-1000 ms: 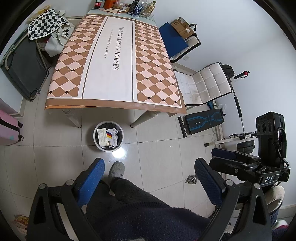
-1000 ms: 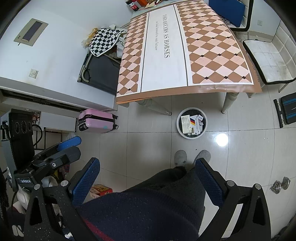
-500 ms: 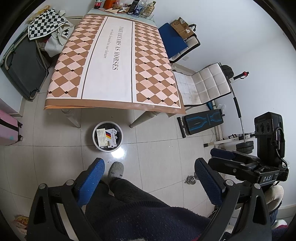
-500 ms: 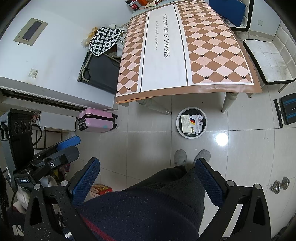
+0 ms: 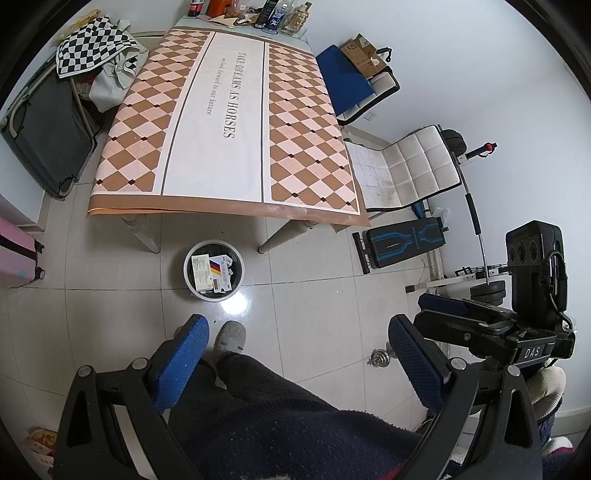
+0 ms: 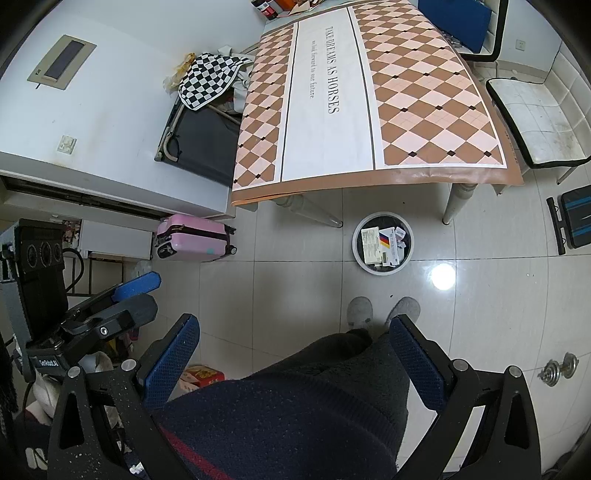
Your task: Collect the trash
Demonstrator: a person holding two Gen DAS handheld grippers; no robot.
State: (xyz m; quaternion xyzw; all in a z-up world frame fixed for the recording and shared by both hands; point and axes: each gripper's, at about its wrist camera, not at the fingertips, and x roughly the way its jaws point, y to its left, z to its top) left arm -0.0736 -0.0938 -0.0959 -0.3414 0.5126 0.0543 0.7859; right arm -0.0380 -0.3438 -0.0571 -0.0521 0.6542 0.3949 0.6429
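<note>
A round white trash bin (image 5: 190, 275) (image 6: 357, 254) stands on the tiled floor by the table's near edge, holding several cartons and boxes (image 5: 212, 273) (image 6: 382, 243). My left gripper (image 5: 295, 354) is open and empty, held high above the floor near my legs. My right gripper (image 6: 293, 350) is open and empty at the same height. Each gripper shows at the edge of the other's view: the right gripper in the left wrist view (image 5: 443, 306), the left gripper in the right wrist view (image 6: 138, 286). The table top (image 5: 236, 122) with its diamond-pattern cloth is bare except for bottles (image 5: 273, 16) at the far end.
A pink suitcase (image 6: 192, 236), a dark suitcase (image 5: 44, 136) under a checkered cloth (image 5: 92, 46), white chairs (image 5: 410, 170), a weight bench (image 5: 402, 242) and a small dumbbell (image 6: 557, 369) surround the table. A red-yellow packet (image 6: 203, 374) lies on the floor by my left side.
Both views have drifted only slightly; the left wrist view shifted a little so the bin sits marginally higher. Both grippers stay open and empty.
</note>
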